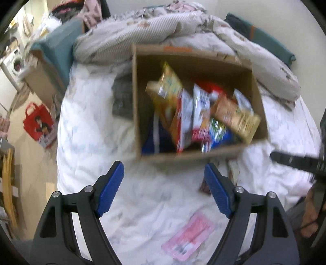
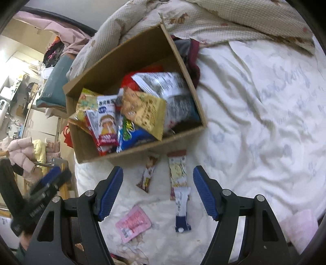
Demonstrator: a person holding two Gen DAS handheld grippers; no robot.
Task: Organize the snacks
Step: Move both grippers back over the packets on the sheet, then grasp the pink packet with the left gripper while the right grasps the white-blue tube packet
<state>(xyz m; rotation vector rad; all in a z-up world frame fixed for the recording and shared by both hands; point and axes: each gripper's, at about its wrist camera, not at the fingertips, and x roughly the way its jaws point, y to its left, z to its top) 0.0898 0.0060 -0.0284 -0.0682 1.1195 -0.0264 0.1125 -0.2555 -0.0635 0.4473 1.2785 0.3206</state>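
Note:
A cardboard box on the bed holds several snack packets, among them a gold packet and a red-and-white one. Loose on the white sheet in front of the box lie a pink packet, a small brown packet and a long yellow-and-blue packet. My left gripper is open and empty, above the sheet just before the box. My right gripper is open and empty, hovering over the loose packets. The left gripper also shows at the left edge of the right wrist view.
A patterned quilt is bunched behind the box. The bed's left edge drops to a cluttered floor with a red bag and cardboard boxes. A dark cloth lies left of the box.

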